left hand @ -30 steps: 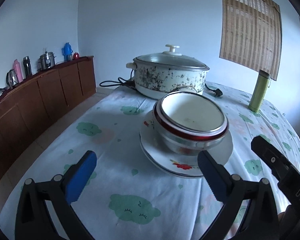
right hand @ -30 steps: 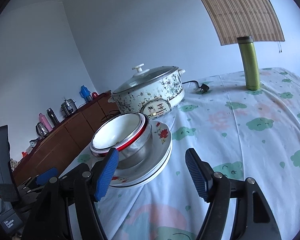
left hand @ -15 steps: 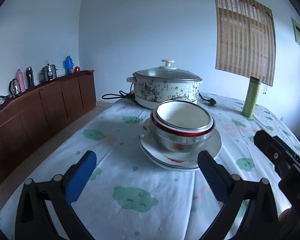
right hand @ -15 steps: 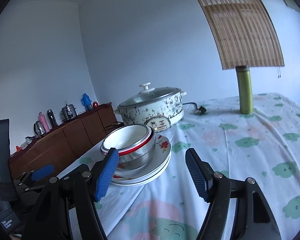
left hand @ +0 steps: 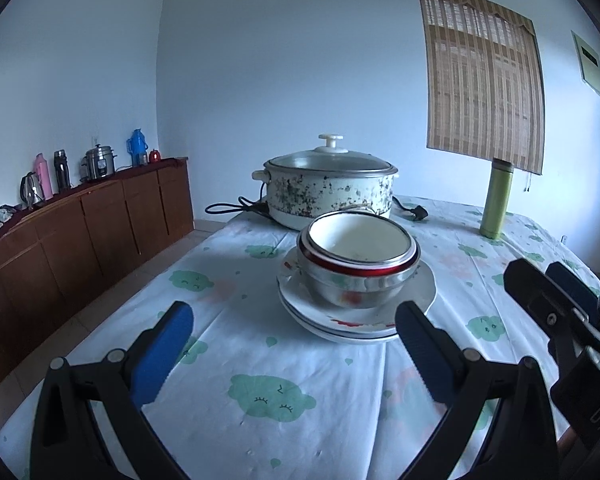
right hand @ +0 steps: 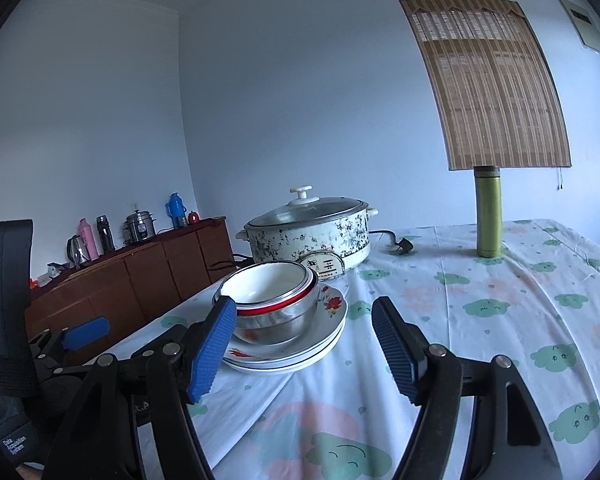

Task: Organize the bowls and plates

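Nested bowls, a white one with a red rim inside a shiny metal one, sit on stacked white floral plates on the cloud-print tablecloth. My left gripper is open, a short way back from the stack, with nothing between its blue pads. My right gripper is open too, also empty, with the stack just beyond its left fingertip. Each gripper shows at the edge of the other's view.
A speckled electric pot with a glass lid stands right behind the stack, its cord trailing left. A green flask stands at the far right. A wooden sideboard with flasks lines the left wall.
Both grippers have drawn back from the stack and tilted up, so more wall shows and the bowls look smaller and farther. The right view has rolled level. Bowls and plates stay put.
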Demonstrator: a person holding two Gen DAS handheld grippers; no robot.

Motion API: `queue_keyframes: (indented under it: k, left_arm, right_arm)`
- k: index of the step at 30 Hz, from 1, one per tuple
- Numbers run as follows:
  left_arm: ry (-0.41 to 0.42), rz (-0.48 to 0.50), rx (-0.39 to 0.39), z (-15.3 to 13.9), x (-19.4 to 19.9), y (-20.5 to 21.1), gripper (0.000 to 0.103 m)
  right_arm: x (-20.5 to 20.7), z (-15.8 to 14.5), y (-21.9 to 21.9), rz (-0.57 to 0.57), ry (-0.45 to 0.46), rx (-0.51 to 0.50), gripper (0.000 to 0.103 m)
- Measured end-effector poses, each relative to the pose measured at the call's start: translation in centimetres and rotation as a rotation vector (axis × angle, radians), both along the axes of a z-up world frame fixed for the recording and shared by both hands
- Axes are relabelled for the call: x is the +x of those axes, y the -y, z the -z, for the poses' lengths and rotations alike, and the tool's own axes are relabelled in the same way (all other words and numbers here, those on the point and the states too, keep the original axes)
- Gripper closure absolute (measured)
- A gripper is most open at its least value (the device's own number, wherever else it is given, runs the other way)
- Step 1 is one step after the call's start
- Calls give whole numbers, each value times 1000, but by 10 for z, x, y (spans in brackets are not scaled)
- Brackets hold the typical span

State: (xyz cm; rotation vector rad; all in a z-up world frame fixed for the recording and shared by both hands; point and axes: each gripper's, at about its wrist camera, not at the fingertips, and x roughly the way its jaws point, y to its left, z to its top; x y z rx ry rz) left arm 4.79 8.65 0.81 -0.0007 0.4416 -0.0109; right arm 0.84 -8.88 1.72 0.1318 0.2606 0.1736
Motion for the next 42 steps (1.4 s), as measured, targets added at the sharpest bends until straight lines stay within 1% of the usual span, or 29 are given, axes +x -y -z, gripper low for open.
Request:
queue_keyframes:
  k: [9, 25, 31, 37, 42]
  left_arm:
    - [10, -3, 3, 0, -3, 0, 0]
    - [14, -7, 2, -1, -5, -1, 0]
    - [13, -14, -1, 0, -5, -2, 0]
    - [13, -41, -8, 0, -5, -5, 0]
    - [15, -42, 1, 0, -6, -3, 0]
  right_arm:
    - [-1, -1, 3, 5, -4, 12, 30]
    - [-1, -1, 2, 5, 6, 2, 30]
    - [-2, -1, 2, 5, 5, 2, 30]
    - [-2, 0, 1, 5, 2, -1, 30]
    - [-2, 0, 1, 3, 2, 1, 30]
